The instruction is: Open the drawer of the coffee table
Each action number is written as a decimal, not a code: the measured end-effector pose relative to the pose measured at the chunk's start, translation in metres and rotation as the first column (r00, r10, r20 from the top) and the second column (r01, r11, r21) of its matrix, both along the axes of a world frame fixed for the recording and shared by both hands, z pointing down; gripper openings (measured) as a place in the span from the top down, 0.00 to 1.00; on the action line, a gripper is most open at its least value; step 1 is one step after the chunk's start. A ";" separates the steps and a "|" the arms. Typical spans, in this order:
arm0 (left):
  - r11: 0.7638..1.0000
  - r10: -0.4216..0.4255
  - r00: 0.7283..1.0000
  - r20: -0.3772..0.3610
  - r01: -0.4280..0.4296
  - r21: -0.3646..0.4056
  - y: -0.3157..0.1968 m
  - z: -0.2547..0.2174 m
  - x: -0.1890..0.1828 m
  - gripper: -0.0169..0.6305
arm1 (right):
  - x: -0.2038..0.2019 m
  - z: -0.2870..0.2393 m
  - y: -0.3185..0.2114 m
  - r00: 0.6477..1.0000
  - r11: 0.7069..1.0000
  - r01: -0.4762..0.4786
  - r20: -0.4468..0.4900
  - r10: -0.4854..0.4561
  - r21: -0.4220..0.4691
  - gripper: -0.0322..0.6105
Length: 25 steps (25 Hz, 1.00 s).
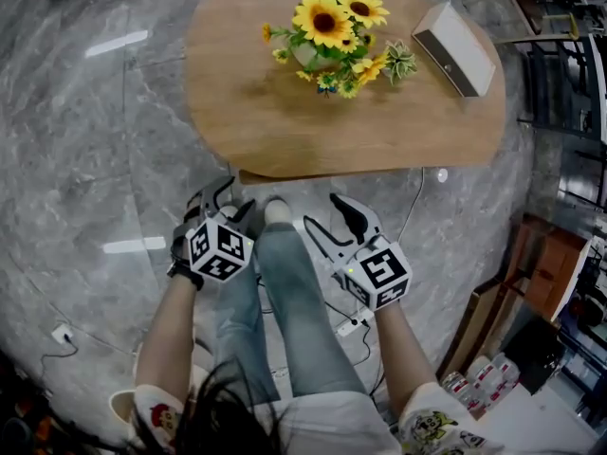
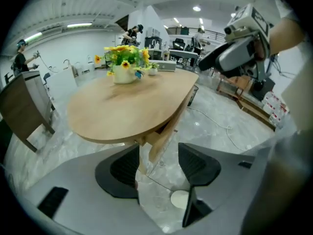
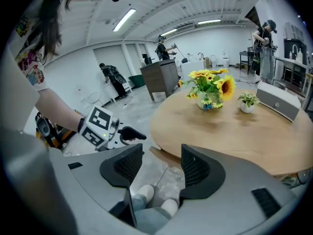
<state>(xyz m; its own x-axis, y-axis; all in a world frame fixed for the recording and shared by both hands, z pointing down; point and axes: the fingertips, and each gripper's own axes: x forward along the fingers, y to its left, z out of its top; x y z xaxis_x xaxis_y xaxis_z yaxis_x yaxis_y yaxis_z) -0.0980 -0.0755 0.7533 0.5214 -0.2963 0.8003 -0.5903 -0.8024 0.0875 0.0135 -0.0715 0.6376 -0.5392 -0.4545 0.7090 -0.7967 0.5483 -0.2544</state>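
Two tongs hover low over the grey marble floor (image 1: 85,159), just short of the near rim of the rounded oval wooden coffee table (image 1: 285,112). The left tongs (image 1: 226,205) and the right tongs (image 1: 327,221) sit either side of the person's jeans-clad legs (image 1: 294,292), whose white shoe (image 1: 277,211) points at the worktop.

In the left gripper view the left tongs (image 2: 157,165) stand apart with nothing clamped; only floor and the table's wooden underside show between the black ribbed pads (image 2: 126,166). In the right gripper view the right tongs (image 3: 156,163) are likewise apart and empty, with shoes and floor beyond them.

The drawer front (image 1: 327,172) shows as a straight wooden strip under the worktop's near rim, close ahead of both tongs but untouched by either.

On the worktop stand a bunch of yellow sunflowers in a pale vase (image 1: 332,27), a small potted green plant (image 1: 398,62) just beside it, and a grey rectangular box (image 1: 455,48) near the far right edge.
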 end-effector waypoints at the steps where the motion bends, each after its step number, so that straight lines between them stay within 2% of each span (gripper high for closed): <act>1: 1.000 0.026 1.000 0.013 -0.026 0.002 -0.001 0.006 0.002 0.60 | 0.000 0.003 0.001 1.000 1.000 0.004 -0.004 -0.004 -0.003 0.61; 8: 0.988 0.153 0.985 0.081 -0.155 0.011 -0.008 0.039 0.017 0.65 | 0.001 0.018 0.011 1.000 1.000 0.012 -0.013 -0.012 -0.025 0.61; 12: 0.974 0.223 0.966 0.130 -0.226 0.008 -0.009 0.053 0.021 0.75 | 0.000 0.022 0.016 1.000 0.999 0.017 -0.020 -0.017 -0.037 0.61; 18: 0.965 0.255 0.953 0.166 -0.262 0.021 -0.011 0.058 0.020 0.82 | 0.000 0.023 0.019 1.000 0.999 0.012 -0.026 -0.013 -0.045 0.61; 25: 0.925 0.371 0.913 0.171 -0.380 0.021 -0.008 0.058 0.019 0.85 | 0.001 0.031 0.018 0.999 0.998 0.016 -0.042 -0.018 -0.060 0.61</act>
